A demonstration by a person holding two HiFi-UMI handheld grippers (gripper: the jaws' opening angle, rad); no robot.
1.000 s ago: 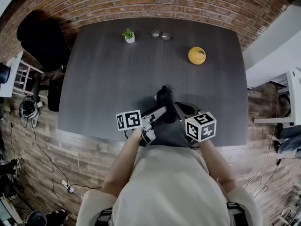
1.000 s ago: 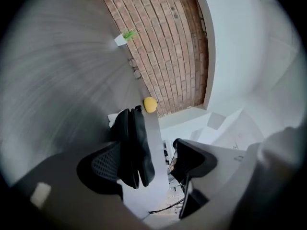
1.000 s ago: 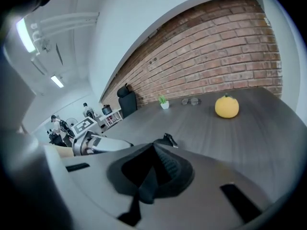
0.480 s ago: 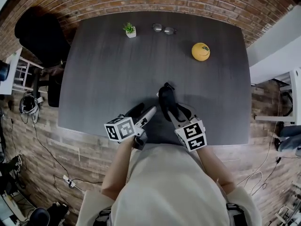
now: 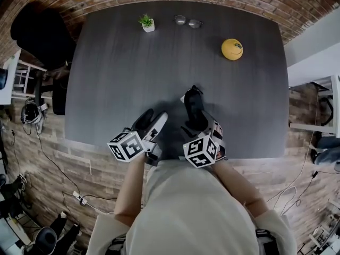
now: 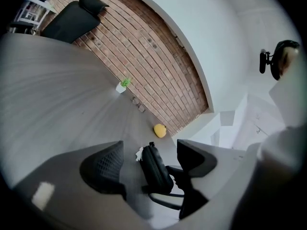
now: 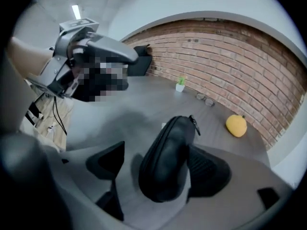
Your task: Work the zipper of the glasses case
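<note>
Spreading beneath everything, the dark table (image 5: 106,78) carries the work near its front edge. The left hand-held gripper (image 5: 153,121) has drawn off to the left of the glasses case (image 5: 194,109) and hangs with its jaws apart, empty. The right hand-held gripper (image 7: 158,163) has dropped over the case. Its jaws have just been opening wide and straddle the case without clamping it. This is probably a regrip before going for the zipper tab (image 7: 194,123) at the case's far end.

potted plant (image 5: 146,23), glasses (image 5: 187,21) and perhaps a lemon (image 5: 232,49) sit far back on the table (image 5: 106,84).
</note>
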